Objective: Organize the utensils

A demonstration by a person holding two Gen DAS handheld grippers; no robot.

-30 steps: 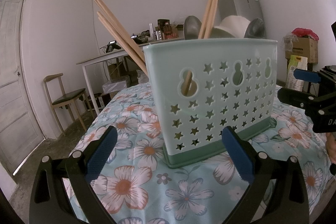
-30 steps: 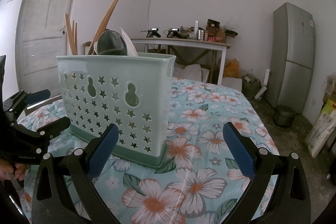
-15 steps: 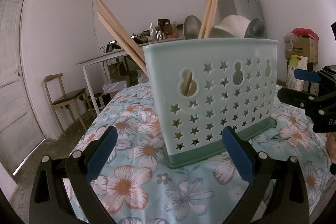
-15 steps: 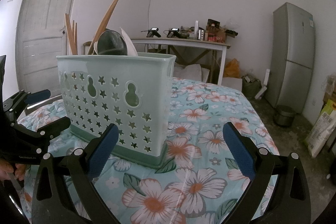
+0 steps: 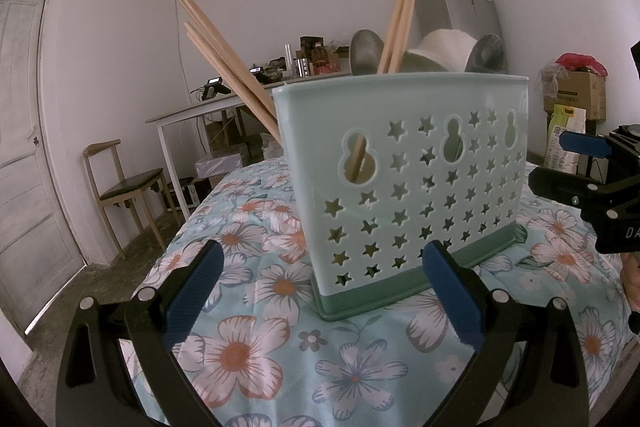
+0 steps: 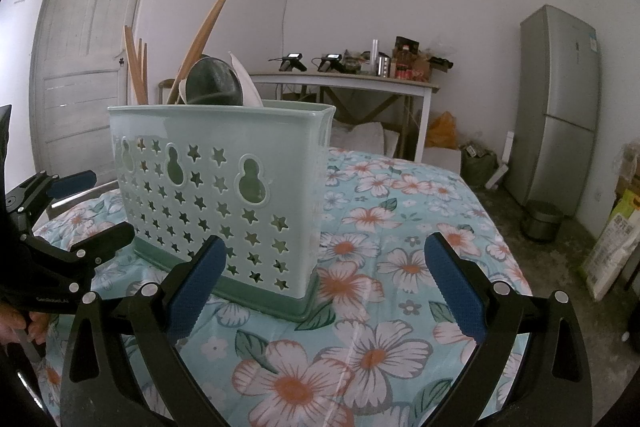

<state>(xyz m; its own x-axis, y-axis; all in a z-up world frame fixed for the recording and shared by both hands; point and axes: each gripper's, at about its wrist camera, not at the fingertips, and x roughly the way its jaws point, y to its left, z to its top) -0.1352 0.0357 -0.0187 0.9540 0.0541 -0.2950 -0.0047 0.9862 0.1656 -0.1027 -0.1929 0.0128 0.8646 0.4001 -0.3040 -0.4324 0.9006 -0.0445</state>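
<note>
A mint-green utensil caddy [image 5: 404,183] [image 6: 224,195] with star cut-outs stands upright on a floral cloth. Wooden chopsticks [image 5: 224,55] [image 6: 200,39], metal spoons [image 5: 366,53] [image 6: 214,83] and a white spoon [image 5: 444,47] stick out of its top. My left gripper [image 5: 320,295] is open just in front of the caddy's near corner, nothing between its fingers. My right gripper [image 6: 324,287] is open too, low before the caddy's other corner. Each gripper shows in the other's view: the right gripper [image 5: 580,167], the left gripper [image 6: 60,211].
The floral table [image 6: 400,227] has bare cloth to the right of the caddy. Beyond it stand a white desk [image 6: 352,83] with clutter, a grey fridge [image 6: 560,107], a wooden chair [image 5: 120,183], boxes [image 5: 576,95] and a door [image 6: 88,39].
</note>
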